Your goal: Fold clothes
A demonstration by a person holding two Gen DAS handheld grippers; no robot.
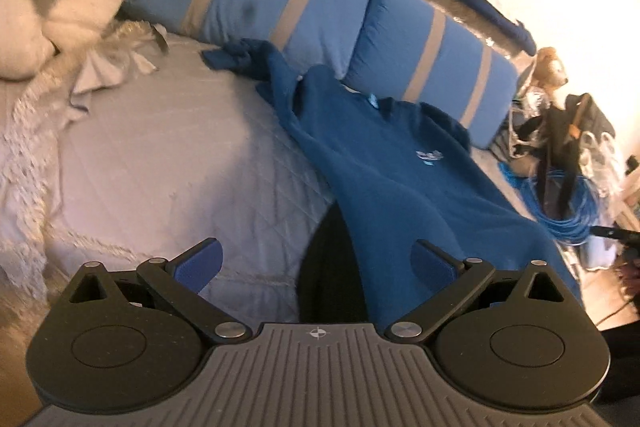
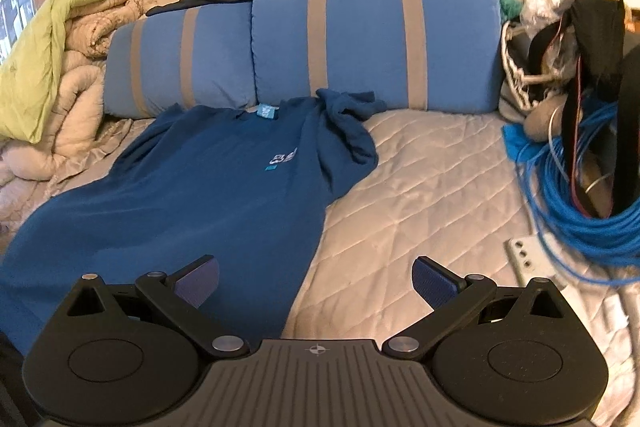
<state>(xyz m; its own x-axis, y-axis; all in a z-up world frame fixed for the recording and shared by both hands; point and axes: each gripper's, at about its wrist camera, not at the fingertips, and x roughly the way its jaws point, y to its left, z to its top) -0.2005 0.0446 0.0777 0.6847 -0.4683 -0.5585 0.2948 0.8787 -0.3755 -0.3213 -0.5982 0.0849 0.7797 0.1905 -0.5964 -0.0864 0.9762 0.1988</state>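
A blue shirt [image 2: 192,187] is spread front-up on the quilt [image 2: 420,179], collar at the far cushions [image 2: 360,39]. Both grippers, left [image 1: 316,267] and right [image 2: 316,281], are held wide apart, empty. Soft, light cloth is expected; the near hem corners are best pinched.

We carry black linkage grippers, left gripper [image 1: 317,263] and right gripper [image 2: 316,281], with blue ribbed pads [image 2: 434,283], silver pivot screws [image 1: 230,329] and grey ridged bases [image 2: 320,383].
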